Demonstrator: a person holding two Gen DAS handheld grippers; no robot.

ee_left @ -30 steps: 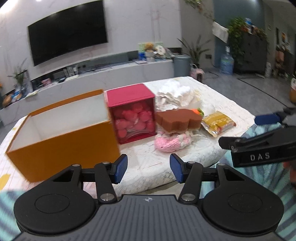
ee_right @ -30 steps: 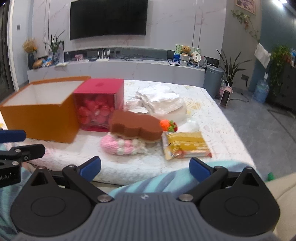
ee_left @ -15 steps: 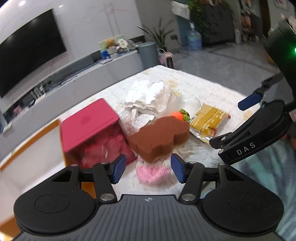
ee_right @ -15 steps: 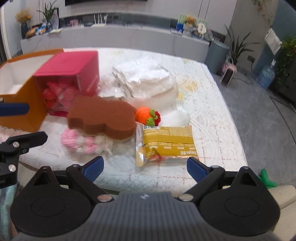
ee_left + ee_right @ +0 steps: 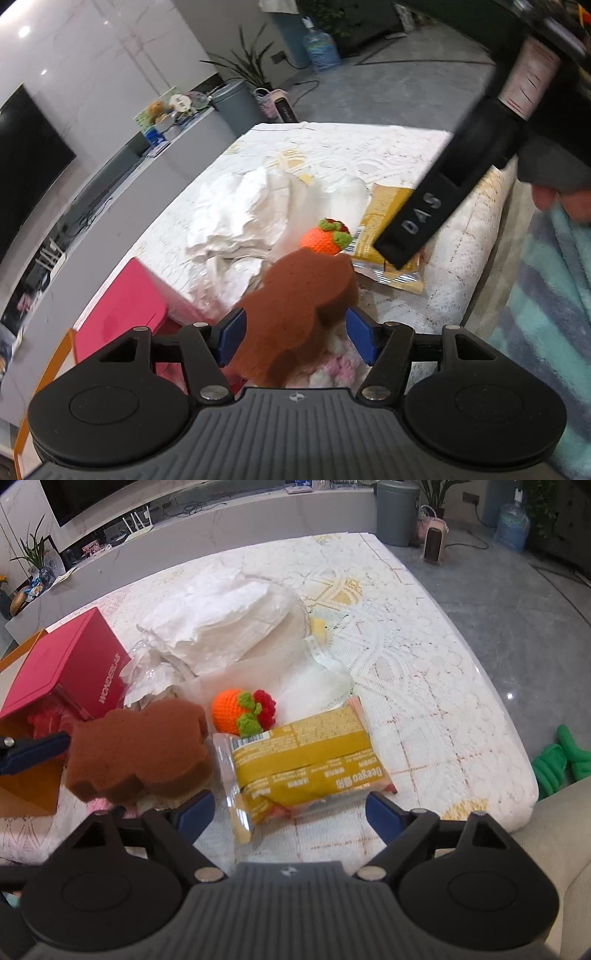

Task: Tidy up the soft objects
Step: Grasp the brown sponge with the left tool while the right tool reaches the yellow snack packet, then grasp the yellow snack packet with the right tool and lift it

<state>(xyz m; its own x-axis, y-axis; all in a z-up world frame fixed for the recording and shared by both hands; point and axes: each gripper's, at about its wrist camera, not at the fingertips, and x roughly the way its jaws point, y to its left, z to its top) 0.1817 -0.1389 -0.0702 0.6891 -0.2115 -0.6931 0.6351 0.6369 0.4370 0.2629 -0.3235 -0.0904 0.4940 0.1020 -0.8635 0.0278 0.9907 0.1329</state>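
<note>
Both my grippers over the soft things on the tabletop.

My left gripper has its fingers wide and opening either side of the brown sponge, not pressing it; my right gripper has its fingers wide but closing around the near end of the yellow snack packet, not touching. The sponge rests on a pink knitted piece, the knitted orange just beyond, beside the red box.
</note>
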